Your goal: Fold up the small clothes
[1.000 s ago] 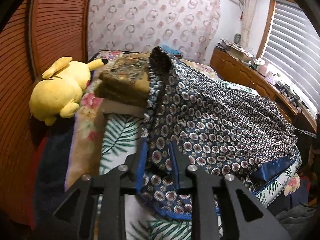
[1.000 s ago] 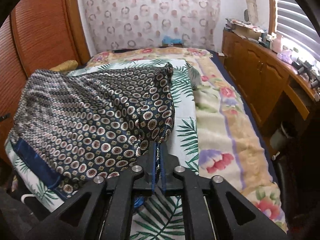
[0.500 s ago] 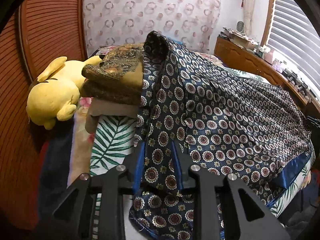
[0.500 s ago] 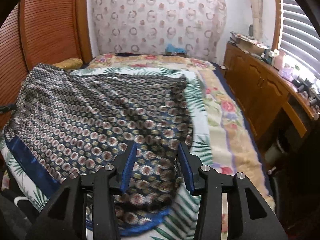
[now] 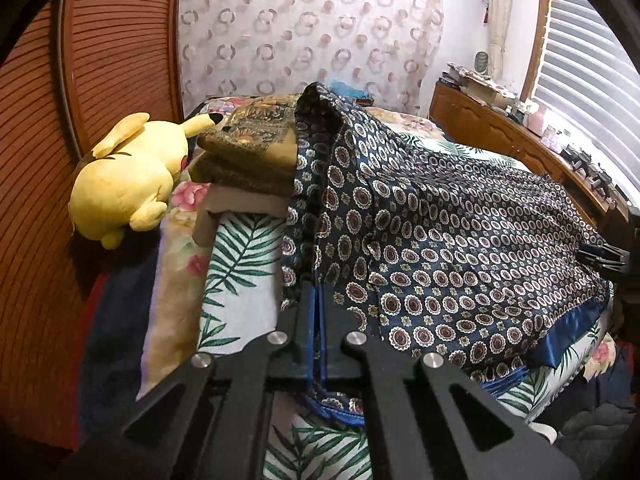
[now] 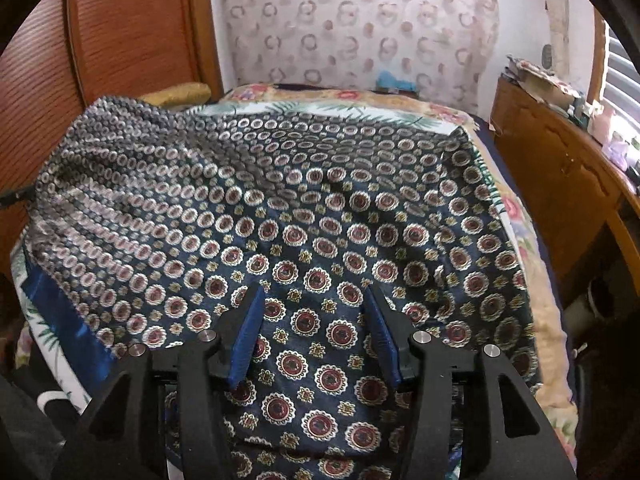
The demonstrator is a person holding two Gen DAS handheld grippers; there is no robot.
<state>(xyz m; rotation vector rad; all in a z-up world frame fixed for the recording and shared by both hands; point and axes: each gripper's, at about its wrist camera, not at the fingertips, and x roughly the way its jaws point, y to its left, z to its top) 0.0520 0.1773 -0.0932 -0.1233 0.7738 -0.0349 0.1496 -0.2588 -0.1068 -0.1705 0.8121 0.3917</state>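
A navy satin garment (image 5: 460, 240) with round medallion print and a bright blue hem lies spread over the bed, and it fills the right wrist view (image 6: 320, 208). My left gripper (image 5: 316, 286) is shut on its near left edge, and a fold of the cloth rises up from the pinch. My right gripper (image 6: 313, 290) hovers low over the garment's near right part. Its jaws are opening, and the cloth lies flat beneath and between the blue pads (image 6: 248, 332) without being pressed.
The bed has a palm-leaf sheet (image 5: 240, 264). A yellow plush toy (image 5: 128, 176) and a stack of folded brown cloths (image 5: 248, 156) sit at the left by the slatted wooden door (image 5: 120, 60). A wooden cabinet (image 6: 560, 200) runs along the bed's right side.
The left jaws have closed onto the garment's edge. The right jaws have opened and let go of the cloth, which has dropped and spread flat. The right gripper has moved forward over it.
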